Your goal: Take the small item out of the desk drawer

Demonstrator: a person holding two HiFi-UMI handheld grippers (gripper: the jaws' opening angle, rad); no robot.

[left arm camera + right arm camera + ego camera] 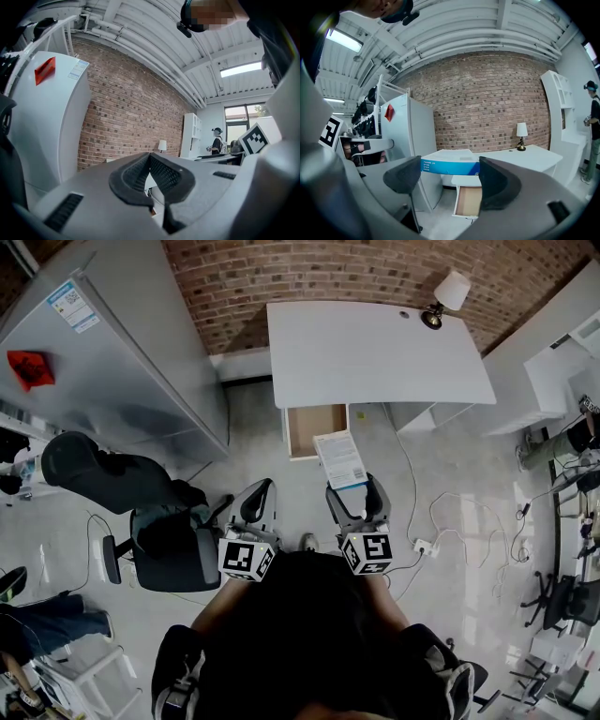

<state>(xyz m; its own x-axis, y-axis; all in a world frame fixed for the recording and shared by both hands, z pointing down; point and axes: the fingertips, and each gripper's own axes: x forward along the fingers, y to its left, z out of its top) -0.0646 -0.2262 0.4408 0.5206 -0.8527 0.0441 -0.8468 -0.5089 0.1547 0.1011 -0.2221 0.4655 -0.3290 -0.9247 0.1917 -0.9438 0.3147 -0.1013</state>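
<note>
The white desk [375, 351] stands against the brick wall, and its drawer [316, 428] is pulled open, showing a bare wooden bottom. My right gripper [354, 493] is shut on a flat white box with a blue edge [340, 460], held in the air in front of the drawer. The right gripper view shows that box [450, 165] clamped between both pads, with the open drawer [468, 201] below and beyond it. My left gripper [255, 507] hangs beside the right one, its jaws closed together with nothing between them [150, 176].
A tall grey cabinet [122, 362] stands left of the desk. A black office chair [173, 545] and a seated person are at my left. Cables and a power strip [422, 546] lie on the floor at right. A lamp [448, 296] sits on the desk's far corner.
</note>
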